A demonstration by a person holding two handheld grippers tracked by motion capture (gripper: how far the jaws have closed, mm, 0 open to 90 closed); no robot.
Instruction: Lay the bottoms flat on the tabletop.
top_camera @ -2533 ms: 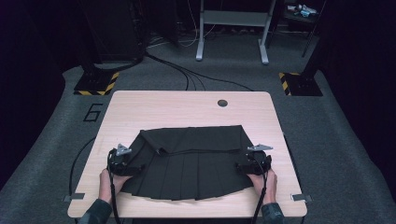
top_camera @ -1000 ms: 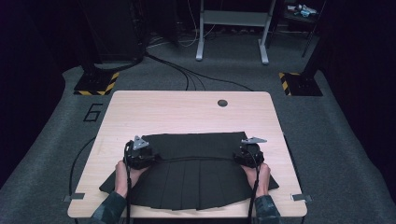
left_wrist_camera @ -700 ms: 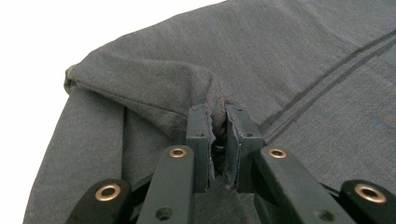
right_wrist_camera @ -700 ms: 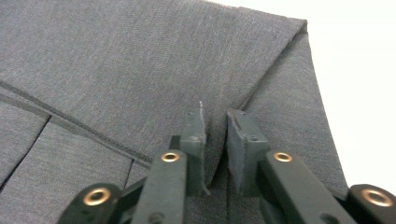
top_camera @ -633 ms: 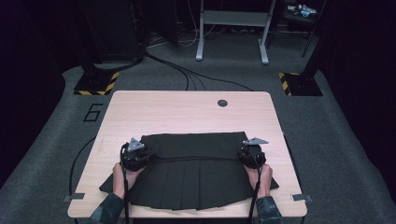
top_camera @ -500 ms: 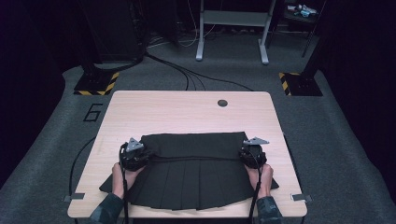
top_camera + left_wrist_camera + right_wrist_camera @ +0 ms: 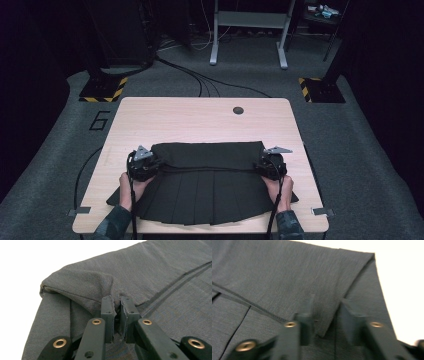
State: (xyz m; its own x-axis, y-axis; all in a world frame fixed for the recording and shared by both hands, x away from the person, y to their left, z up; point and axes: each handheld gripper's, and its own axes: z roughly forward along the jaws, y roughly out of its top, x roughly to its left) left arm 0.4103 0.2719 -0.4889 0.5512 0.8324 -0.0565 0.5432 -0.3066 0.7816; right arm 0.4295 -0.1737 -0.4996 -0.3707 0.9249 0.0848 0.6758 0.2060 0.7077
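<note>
A black pleated skirt [image 7: 205, 192] lies flat on the near half of the wooden table [image 7: 200, 122]. Its far part is folded over into a band [image 7: 207, 154], and the hem reaches the front edge. My left gripper [image 7: 150, 162] sits at the band's left end, and in the left gripper view my left gripper [image 7: 117, 302] is shut on a pinch of the folded fabric [image 7: 82, 282]. My right gripper [image 7: 265, 165] is at the band's right end. In the blurred right gripper view my right gripper [image 7: 327, 307] stands open, with the fold's edge [image 7: 325, 330] lying between the jaws.
A round cable hole [image 7: 238, 110] is in the table's far side. Cables [image 7: 200, 82] run across the floor behind, between two stands with yellow-black bases [image 7: 102, 92] [image 7: 320, 90]. A "6" [image 7: 100, 121] is marked on the floor at the left.
The skirt has slid toward the near edge and its far part now lies folded over. Both grippers moved inward onto the band's ends, then barely moved in the last half second.
</note>
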